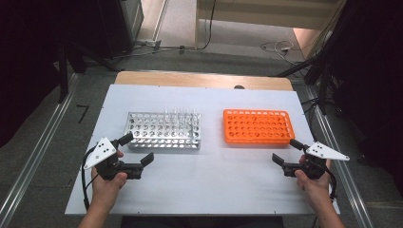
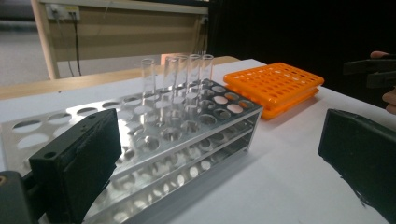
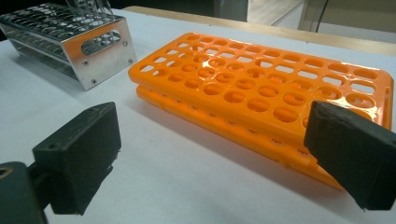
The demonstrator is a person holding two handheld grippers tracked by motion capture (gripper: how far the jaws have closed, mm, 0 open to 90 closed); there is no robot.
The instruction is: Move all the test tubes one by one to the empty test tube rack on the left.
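Note:
A silver metal tube rack (image 1: 164,129) stands left of centre on the white table (image 1: 204,180), with several clear glass tubes (image 1: 180,113) upright in its far rows. An empty orange tube rack (image 1: 256,126) lies to its right. My left gripper (image 1: 138,148) hovers open just in front of the metal rack's near left corner, nothing between its jaws. My right gripper (image 1: 286,150) is open and empty near the orange rack's front right corner. The left gripper view has the metal rack (image 2: 187,135) and tubes (image 2: 187,74) close ahead; the right gripper view faces the orange rack (image 3: 261,88).
A wooden strip (image 1: 204,78) borders the table's far edge, with cables on the floor (image 1: 275,47) beyond. Metal rails run along both sides of the table. White surface spreads between the racks and the near edge.

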